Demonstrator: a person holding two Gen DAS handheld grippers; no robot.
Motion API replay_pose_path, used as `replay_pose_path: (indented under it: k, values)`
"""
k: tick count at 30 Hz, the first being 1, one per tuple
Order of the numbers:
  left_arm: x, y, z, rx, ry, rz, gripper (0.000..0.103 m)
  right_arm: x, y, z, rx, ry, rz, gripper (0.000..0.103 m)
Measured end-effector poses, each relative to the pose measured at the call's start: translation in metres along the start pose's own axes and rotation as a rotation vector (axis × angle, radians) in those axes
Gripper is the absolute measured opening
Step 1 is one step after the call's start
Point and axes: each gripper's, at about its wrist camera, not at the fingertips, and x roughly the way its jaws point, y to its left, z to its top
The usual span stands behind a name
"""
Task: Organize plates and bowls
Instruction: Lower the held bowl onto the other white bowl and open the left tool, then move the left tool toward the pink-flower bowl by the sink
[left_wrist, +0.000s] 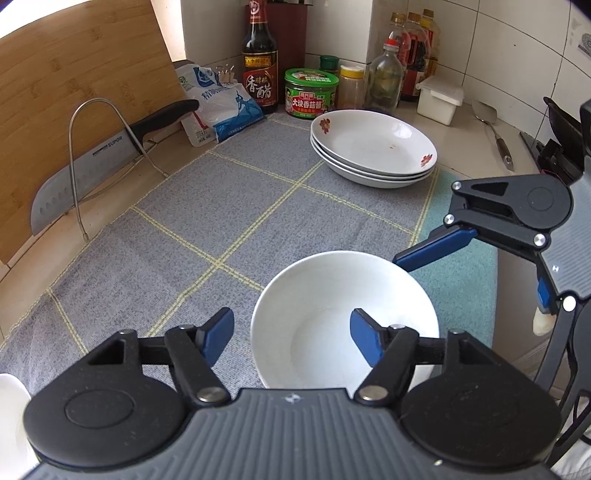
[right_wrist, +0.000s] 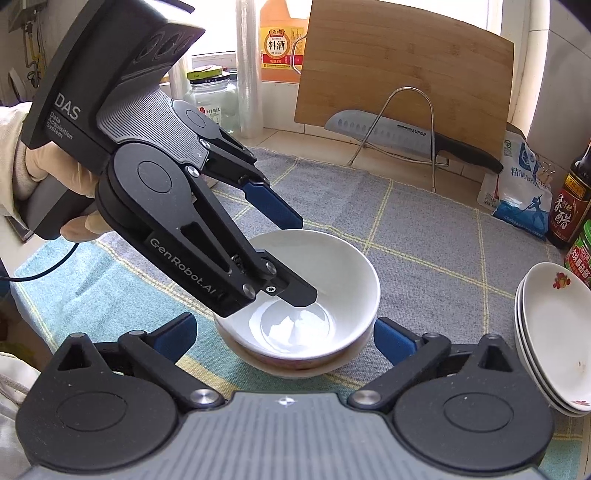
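Note:
A white bowl (left_wrist: 345, 317) (right_wrist: 314, 291) sits nested in another bowl (right_wrist: 295, 363) on the grey checked cloth (left_wrist: 221, 229). My left gripper (left_wrist: 291, 332) (right_wrist: 295, 258) is open, astride the bowl's left rim, one finger inside and one outside. My right gripper (right_wrist: 284, 332) (left_wrist: 402, 258) is open, close to the bowl's near side, with its fingers either side of the stack. A stack of three white flowered plates (left_wrist: 373, 147) (right_wrist: 554, 339) rests at the far side of the cloth.
A cleaver (left_wrist: 92, 166) in a wire rack (left_wrist: 110, 147) leans on a bamboo board (left_wrist: 74, 74) at the left. Sauce bottles (left_wrist: 258, 62), a green jar (left_wrist: 312, 94), a salt bag (left_wrist: 221, 107), a white box (left_wrist: 439, 98) and a spatula (left_wrist: 495, 129) line the back.

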Motion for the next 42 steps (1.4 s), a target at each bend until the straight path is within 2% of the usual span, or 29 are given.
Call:
replay_pose_path:
  k: [6, 13, 23, 35, 42]
  values:
    - [-0.016, 0.008, -0.006, -0.034, -0.036, 0.035, 0.083, -0.006, -0.001, -0.001, 0.022, -0.019, -0.022, 0.103]
    - [-0.039, 0.011, -0.022, -0.081, -0.091, 0.114, 0.089, -0.017, 0.011, 0.000, -0.005, -0.054, -0.034, 0.103]
    - [-0.068, 0.018, -0.055, -0.191, -0.129, 0.194, 0.089, -0.014, 0.030, 0.018, -0.065, -0.076, -0.008, 0.103]
    - [-0.102, 0.044, -0.096, -0.324, -0.144, 0.305, 0.090, 0.013, 0.051, 0.052, -0.129, -0.024, 0.071, 0.103]
    - [-0.113, 0.056, -0.115, -0.372, -0.147, 0.376, 0.090, 0.029, 0.066, 0.075, -0.188, -0.026, 0.082, 0.103]
